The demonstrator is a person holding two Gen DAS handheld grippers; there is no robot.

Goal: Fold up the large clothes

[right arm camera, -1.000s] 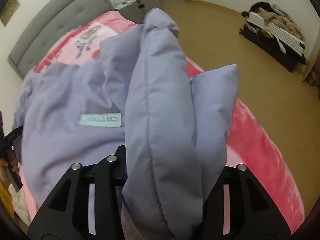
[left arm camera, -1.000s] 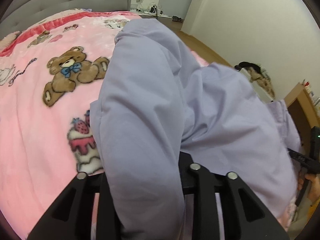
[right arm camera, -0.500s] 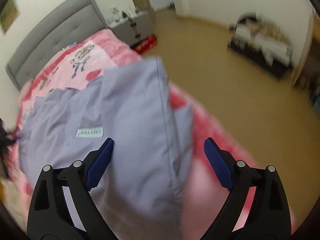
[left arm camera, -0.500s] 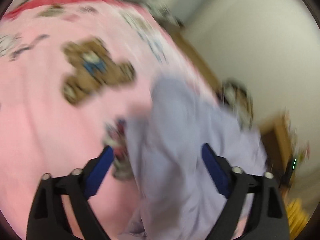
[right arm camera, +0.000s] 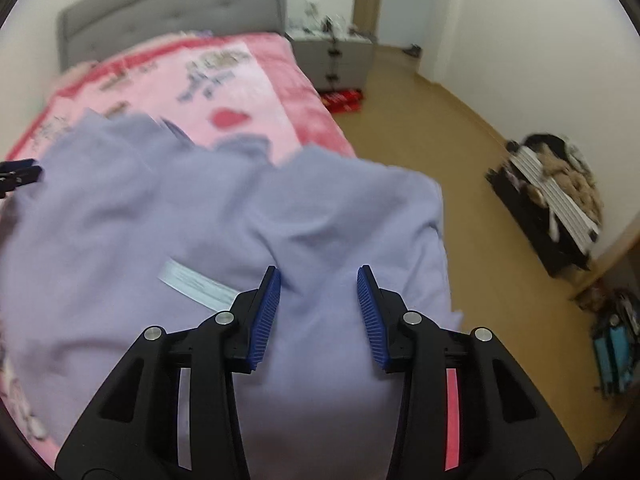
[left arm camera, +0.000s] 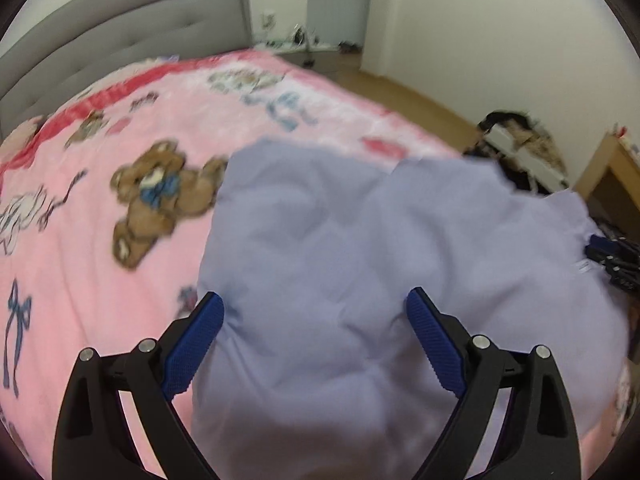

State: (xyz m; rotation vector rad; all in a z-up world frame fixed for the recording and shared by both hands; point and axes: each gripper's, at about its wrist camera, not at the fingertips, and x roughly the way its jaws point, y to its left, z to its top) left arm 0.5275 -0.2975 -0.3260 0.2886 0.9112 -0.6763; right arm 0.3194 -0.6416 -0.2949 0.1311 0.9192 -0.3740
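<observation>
A lavender padded jacket (left arm camera: pixel 360 240) lies bunched on the pink teddy-bear blanket (left arm camera: pixel 80 280), close to the bed's near edge. My left gripper (left arm camera: pixel 314 298) hovers over the jacket's left part, open wide, with its blue pads clear of the fabric. In the right wrist view the jacket (right arm camera: pixel 200 220) shows a pale label (right arm camera: pixel 196 286). My right gripper (right arm camera: pixel 319 273) hangs above the jacket's right part and its jaws are closing. Cloth lies below them, and the pads do not press on it. The other gripper's tip (left arm camera: pixel 612 256) shows at the right edge of the left wrist view.
A grey padded headboard (left arm camera: pixel 120 28) stands at the far end of the bed. A nightstand (right arm camera: pixel 332 56) sits beside it. Wooden floor (right arm camera: pixel 460 140) runs along the bed's right side, with an open suitcase of clothes (right arm camera: pixel 556 204) by the wall and a wooden desk (left arm camera: pixel 608 176).
Both grippers let go of the raised jacket folds, which dropped onto the bed. Both jaws opened wide, then the right jaws narrowed. Both views tilted up towards the headboard.
</observation>
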